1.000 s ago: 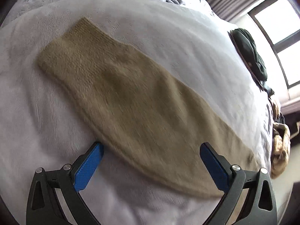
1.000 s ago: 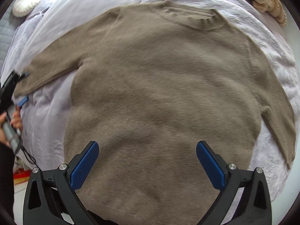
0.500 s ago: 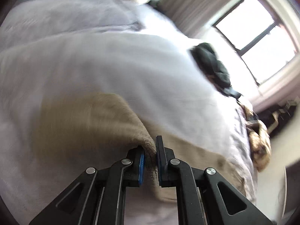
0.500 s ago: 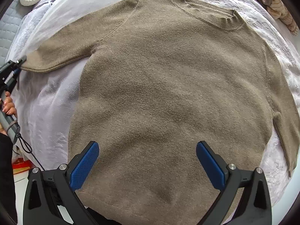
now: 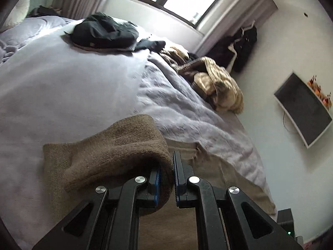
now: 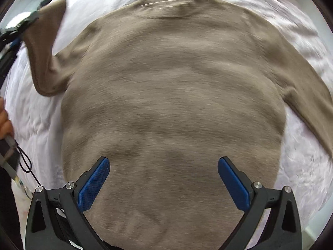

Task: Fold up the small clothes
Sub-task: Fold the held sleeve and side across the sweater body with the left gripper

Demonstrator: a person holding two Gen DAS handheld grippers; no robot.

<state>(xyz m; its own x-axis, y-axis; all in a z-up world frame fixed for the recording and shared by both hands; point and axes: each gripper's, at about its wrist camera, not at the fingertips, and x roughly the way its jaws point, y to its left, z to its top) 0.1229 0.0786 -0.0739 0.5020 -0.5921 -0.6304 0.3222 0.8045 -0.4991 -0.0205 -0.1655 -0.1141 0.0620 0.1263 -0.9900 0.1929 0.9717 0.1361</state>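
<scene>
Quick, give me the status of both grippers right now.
Left gripper: closed on the brown sweater's sleeve, lifted off the bed.
Right gripper: open, empty, above the sweater's body.

The left gripper (image 5: 166, 179) has its jaws drawn nearly together, pinching a fold of the sweater sleeve (image 5: 116, 152) between the blue pads; it points slantwise downward across the bed. In the right wrist view the same gripper (image 6: 15, 36) shows blurred at the left edge, holding the sleeve end lifted. The right gripper (image 6: 163, 184) points straight down with its jaws spread wide and nothing between the pads (image 6: 93, 184). A hand (image 6: 5, 123) grips the left gripper's handle at the left edge of that view.
</scene>
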